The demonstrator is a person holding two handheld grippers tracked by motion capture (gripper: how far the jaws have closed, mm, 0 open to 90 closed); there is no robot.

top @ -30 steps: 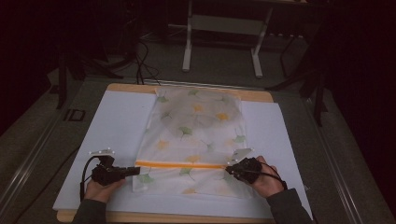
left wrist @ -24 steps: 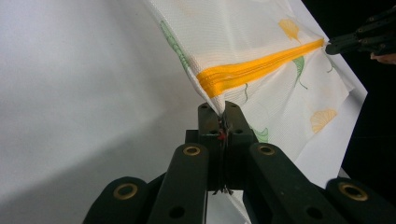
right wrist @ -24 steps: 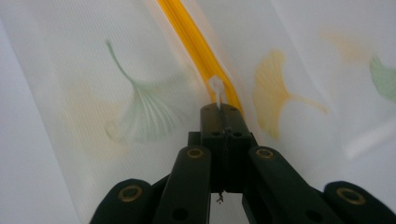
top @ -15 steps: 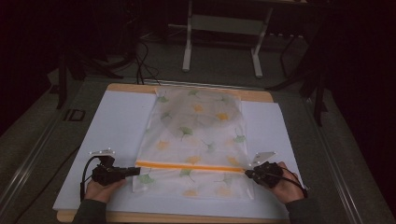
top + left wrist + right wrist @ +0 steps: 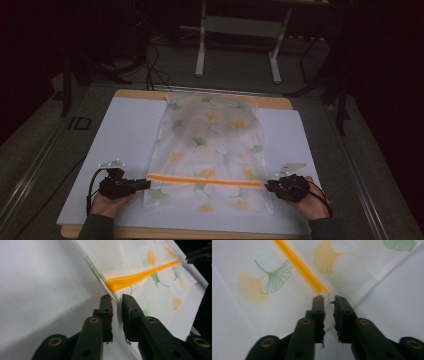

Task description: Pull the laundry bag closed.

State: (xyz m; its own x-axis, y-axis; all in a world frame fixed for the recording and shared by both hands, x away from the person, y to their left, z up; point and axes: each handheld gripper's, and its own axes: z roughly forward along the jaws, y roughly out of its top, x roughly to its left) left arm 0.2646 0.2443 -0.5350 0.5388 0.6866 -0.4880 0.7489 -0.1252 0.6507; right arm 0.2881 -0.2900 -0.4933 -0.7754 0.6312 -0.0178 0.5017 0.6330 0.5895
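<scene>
The left tool (image 5: pixel 116 300) has just been opening, the white leaf-printed plastic bag with an orange zip strip (image 5: pixel 140 277) between its jaws. The right tool (image 5: pixel 329 300) has just been opening too, the bag's edge in its gap.

Left gripper (image 5: pixel 142 184) and right gripper (image 5: pixel 270 185): matte black bodies, each topped by a grey three-cornered plate and trailing a looped black cable. Jaws black, fastened with brass-ringed rivets; pad edges frayed. Dark sleeve cuffs.
</scene>
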